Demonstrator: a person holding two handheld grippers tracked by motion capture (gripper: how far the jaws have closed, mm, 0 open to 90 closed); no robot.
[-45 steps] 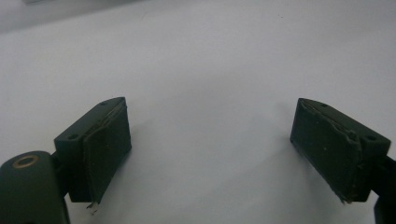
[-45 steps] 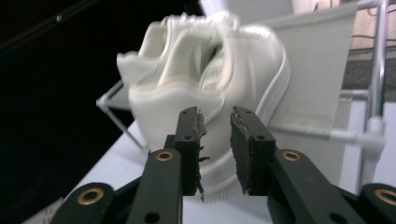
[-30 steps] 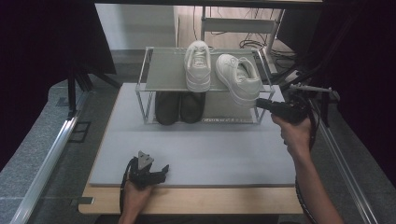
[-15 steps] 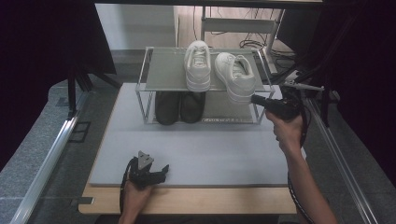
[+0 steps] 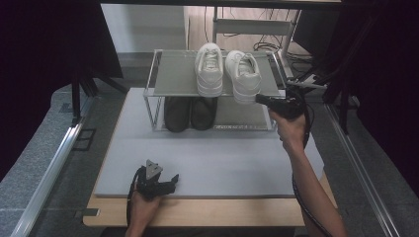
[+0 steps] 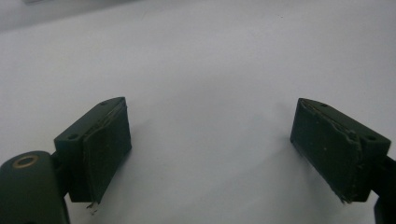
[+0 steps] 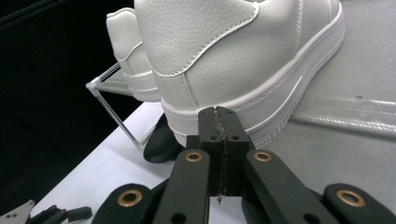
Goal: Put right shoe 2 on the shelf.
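The right white shoe (image 5: 243,74) sat on the top shelf of the rack (image 5: 175,74), its heel at the front edge — likely so it was easy to reach — beside the other white shoe (image 5: 209,69), with black shoes (image 5: 190,112) below. The right gripper (image 7: 218,122), jaws pressed together and holding nothing, pointed at that heel, perhaps to push it. The left gripper (image 5: 157,181) rested on the grey surface (image 5: 222,163), jaws wide and out of the way.

Black shoes (image 5: 190,112) sit half-hidden — perhaps a pair — under the shelf (image 5: 173,74).
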